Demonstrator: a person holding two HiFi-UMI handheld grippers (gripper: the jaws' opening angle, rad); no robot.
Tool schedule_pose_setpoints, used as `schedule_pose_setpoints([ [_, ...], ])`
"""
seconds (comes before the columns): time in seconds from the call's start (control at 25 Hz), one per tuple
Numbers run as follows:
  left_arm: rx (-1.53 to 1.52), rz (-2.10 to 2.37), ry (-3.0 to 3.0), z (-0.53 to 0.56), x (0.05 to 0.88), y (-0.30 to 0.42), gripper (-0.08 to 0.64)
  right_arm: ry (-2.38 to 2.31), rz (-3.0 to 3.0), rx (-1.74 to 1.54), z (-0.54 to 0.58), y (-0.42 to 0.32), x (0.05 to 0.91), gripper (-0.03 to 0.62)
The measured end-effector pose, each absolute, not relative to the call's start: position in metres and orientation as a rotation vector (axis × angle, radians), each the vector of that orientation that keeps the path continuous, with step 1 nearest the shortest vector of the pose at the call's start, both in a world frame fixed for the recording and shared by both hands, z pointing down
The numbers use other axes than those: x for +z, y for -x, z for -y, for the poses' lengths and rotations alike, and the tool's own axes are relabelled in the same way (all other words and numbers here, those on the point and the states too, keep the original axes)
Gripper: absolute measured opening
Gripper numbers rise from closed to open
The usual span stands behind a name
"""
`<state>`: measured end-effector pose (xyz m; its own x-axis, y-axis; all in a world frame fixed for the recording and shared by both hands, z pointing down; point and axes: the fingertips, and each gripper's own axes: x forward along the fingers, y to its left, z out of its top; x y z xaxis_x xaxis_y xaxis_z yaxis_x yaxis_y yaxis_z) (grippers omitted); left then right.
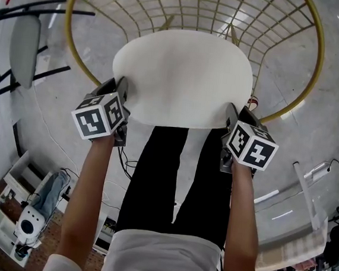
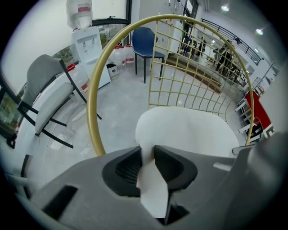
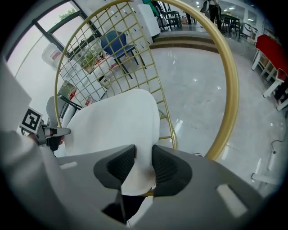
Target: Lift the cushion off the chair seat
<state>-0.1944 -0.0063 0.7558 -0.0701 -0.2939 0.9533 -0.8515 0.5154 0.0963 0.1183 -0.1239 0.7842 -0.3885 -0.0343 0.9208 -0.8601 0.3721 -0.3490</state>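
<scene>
A white oval cushion lies on the seat of a round gold wire chair. My left gripper is at the cushion's front left edge and my right gripper at its front right edge. In the left gripper view the cushion has its edge pinched between the dark pads, so the left gripper is shut on it. In the right gripper view the right gripper likewise squeezes a fold of the cushion. The gold hoop arches behind the cushion.
A grey folding chair stands to the left. Further back are a blue chair and a water dispenser. The person's legs in black trousers are right before the seat. Red tables stand at the far right.
</scene>
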Motion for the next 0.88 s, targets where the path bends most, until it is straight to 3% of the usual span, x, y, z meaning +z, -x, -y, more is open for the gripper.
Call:
schedule_pose_setpoints([
  [0.88,0.585,1.607,-1.054,0.010,0.708,0.185,0.101,-0.821,1.758,1.117,0.125,-0.130,0.728,0.120],
])
